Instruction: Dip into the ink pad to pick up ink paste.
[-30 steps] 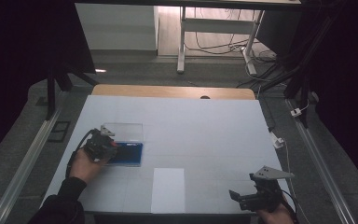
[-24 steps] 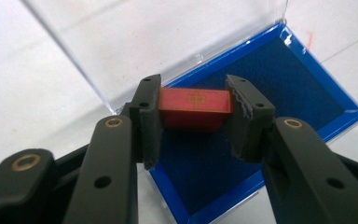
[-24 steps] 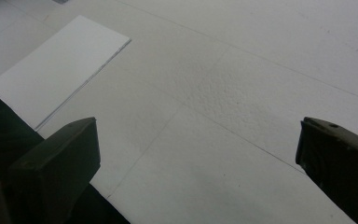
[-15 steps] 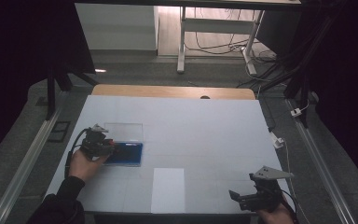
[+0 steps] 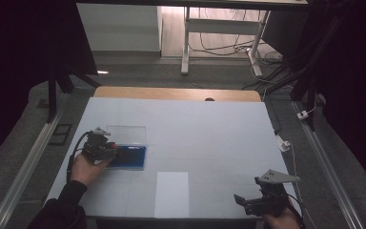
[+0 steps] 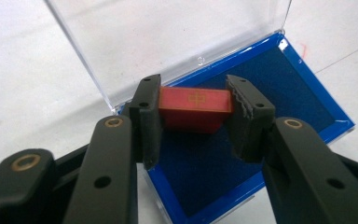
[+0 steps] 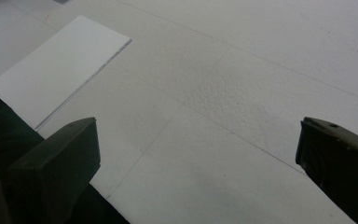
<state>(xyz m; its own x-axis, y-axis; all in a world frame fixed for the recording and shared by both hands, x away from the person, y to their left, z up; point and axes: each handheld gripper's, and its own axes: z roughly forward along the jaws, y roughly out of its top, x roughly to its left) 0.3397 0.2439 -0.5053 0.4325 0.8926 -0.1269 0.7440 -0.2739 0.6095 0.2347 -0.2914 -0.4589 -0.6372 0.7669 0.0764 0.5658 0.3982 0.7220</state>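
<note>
Overhead, white table (image 5: 209,129) (wooden far edge) amid darkness.

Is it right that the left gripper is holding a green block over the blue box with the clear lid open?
Not quite: the block is red, not green. The left gripper view shows the left gripper shut on a small red rectangular block with a gold mark, over the blue-lined box whose clear plastic lid stands open.

Left gripper (image 5: 116,151) shifted slightly left over blue case (image 5: 129,157).
</note>
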